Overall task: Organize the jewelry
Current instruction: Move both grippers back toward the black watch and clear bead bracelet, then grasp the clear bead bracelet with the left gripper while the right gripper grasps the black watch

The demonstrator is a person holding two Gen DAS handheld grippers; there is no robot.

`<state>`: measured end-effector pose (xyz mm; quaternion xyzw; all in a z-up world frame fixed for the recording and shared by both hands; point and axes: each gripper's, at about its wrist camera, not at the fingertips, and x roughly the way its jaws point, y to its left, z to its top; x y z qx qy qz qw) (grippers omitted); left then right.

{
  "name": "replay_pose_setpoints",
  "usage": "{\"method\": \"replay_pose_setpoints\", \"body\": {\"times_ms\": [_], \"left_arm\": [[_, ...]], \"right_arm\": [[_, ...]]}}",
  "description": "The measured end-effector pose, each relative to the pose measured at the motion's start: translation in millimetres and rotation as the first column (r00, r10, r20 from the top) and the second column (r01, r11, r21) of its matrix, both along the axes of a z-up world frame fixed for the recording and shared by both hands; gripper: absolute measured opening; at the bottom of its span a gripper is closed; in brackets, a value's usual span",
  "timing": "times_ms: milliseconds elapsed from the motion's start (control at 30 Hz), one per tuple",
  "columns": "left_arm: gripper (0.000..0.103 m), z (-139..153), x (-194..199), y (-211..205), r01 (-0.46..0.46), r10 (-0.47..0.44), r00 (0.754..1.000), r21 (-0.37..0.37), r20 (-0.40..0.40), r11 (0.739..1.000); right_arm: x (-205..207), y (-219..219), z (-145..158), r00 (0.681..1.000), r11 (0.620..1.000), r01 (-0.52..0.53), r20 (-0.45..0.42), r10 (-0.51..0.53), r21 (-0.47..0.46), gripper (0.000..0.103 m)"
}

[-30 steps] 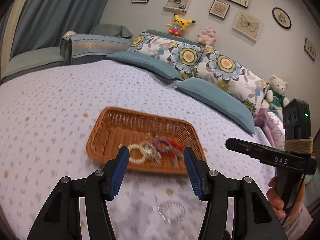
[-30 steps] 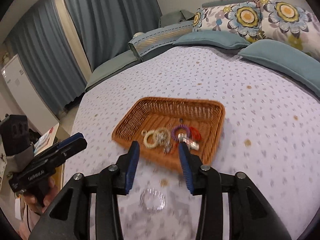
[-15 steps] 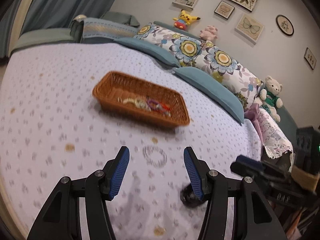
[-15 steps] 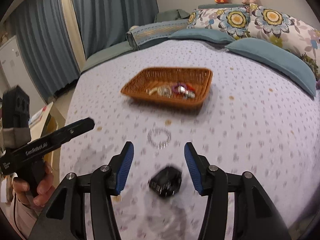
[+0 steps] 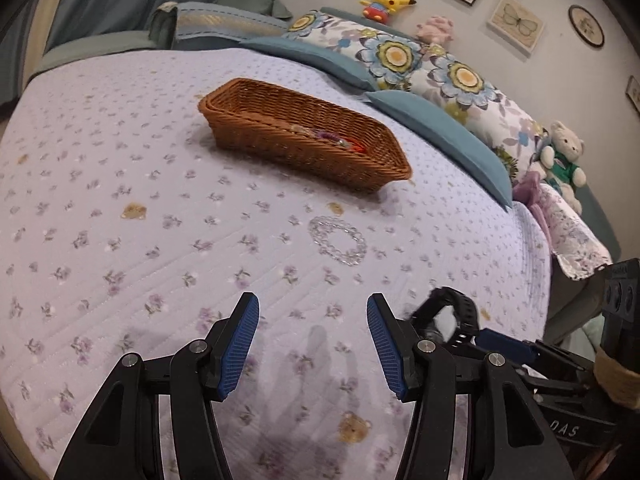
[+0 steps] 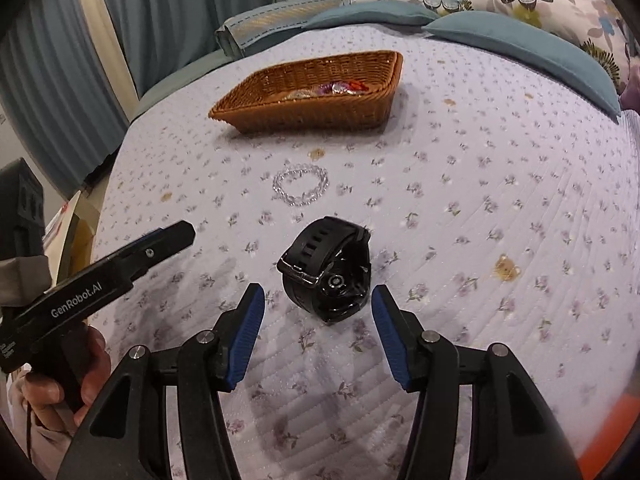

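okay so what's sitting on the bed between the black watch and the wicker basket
The clear bead bracelet lies flat on the bedspread between the black watch and the wicker basket, touching neither. The right wrist view shows it best.

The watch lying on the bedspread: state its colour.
Black all over, strap and case alike: the black wristwatch shows best in the right wrist view.

We see a bed [image 5: 120, 240] with a lilac floral quilt, teal pillows [image 5: 440, 136] along its far edge, framed pictures [image 5: 516, 20] on the grey wall, blue curtains [image 6: 52, 60].
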<state>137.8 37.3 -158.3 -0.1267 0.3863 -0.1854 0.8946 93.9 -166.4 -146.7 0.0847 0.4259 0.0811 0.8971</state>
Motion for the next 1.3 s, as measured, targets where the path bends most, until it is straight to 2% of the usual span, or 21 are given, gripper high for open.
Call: {"method": "replay_pose_setpoints", "body": {"times_ms": [233, 267, 333, 433, 567, 667, 800, 1033, 1200, 1300], "left_arm": [[0.058, -3.5, 0.4, -13.5, 0.02, -0.021, 1.0, 0.065, 0.012, 0.998], [0.058, -4.2, 1.3, -13.6, 0.022, -0.023, 1.0, 0.067, 0.008, 0.997], [0.058, -5.2, 1.9, -13.5, 0.023, -0.023, 1.0, 0.071, 0.005, 0.997], [0.058, -3.5, 6.0, -14.4, 0.036, -0.035, 0.999, 0.063, -0.003, 0.997], [0.058, 2.0, 18.3, -16.2, 0.041, -0.04, 0.999, 0.037, -0.013, 0.998], [0.058, 3.6, 35.8, -19.6, 0.044, -0.043, 0.999, 0.019, -0.03, 0.999], [0.058, -3.1, 66.1, -27.4, 0.05, -0.048, 0.996, 0.021, -0.072, 0.999], [0.053, -19.8, 106.5, -43.3, 0.075, -0.068, 0.991, 0.055, -0.115, 0.996], [0.05, -28.5, 112.7, -62.5, 0.116, -0.104, 0.988, 0.094, -0.118, 0.989], [0.047, -30.4, 116.0, -70.8, 0.125, -0.112, 0.987, 0.12, -0.117, 0.985]], "right_arm": [[14.7, 7.1, -10.5, 1.0, 0.999, 0.02, -0.001, -0.02, -0.031, 0.058], [17.2, 7.1, -13.7, 1.0, 0.999, 0.022, -0.007, -0.022, -0.029, 0.057], [21.0, 7.0, -19.7, 1.0, 0.999, 0.021, -0.016, -0.021, -0.039, 0.046], [22.0, -0.4, -20.4, 1.0, 0.999, 0.022, -0.011, -0.023, -0.038, 0.04], [23.6, -22.5, -19.4, 0.997, 0.995, 0.076, 0.009, -0.076, -0.06, 0.04], [29.4, -44.5, -25.2, 0.994, 0.994, 0.105, -0.017, -0.105, 0.005, 0.04], [33.6, -55.2, -27.7, 0.998, 0.993, 0.066, -0.031, -0.063, 0.095, 0.04], [35.7, -42.0, -27.2, 1.0, 0.999, -0.013, -0.013, 0.013, 0.052, 0.04], [31.8, -42.8, -30.5, 0.999, 0.999, 0.027, -0.017, -0.027, 0.025, 0.04], [21.2, -47.0, -27.4, 0.999, 0.999, 0.05, 0.01, -0.05, 0.015, 0.04]]}}
